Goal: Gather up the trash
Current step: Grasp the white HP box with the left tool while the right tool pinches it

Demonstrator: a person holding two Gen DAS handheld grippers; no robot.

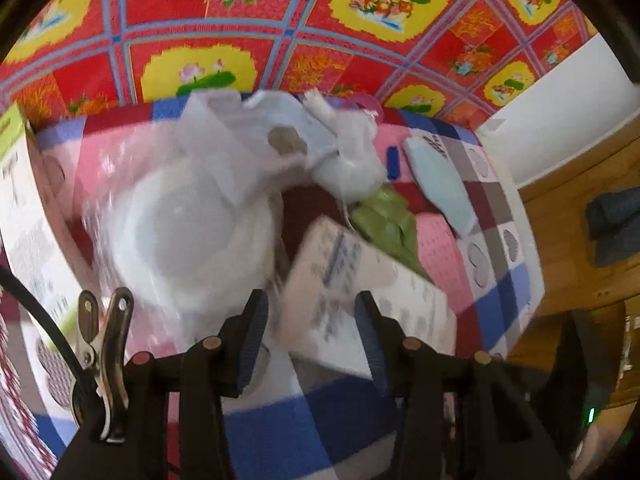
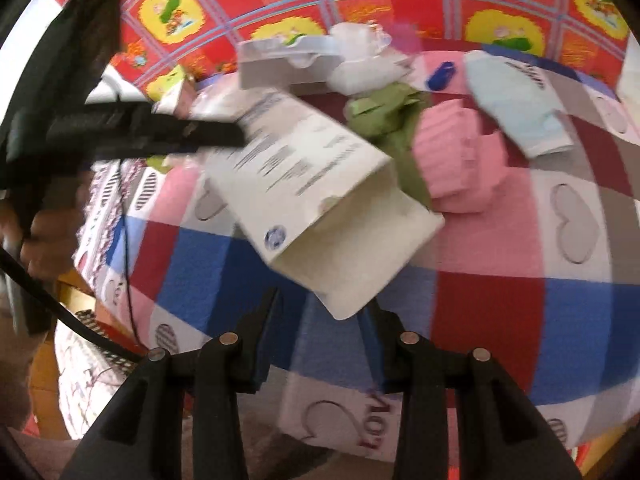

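Jaws of both grippers stood spread, empty: left gripper (image 1: 310,334) above white carton (image 1: 362,300) on checked blanket (image 2: 492,300); right gripper (image 2: 320,332) nearby. Risk: open flap crumpling, carton slipping.

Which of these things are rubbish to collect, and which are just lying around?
Rubbish: white carton, green wrapper, crumpled tissue, plastic bag.
Lying about: checked blanket, metal clip, red floral mat.
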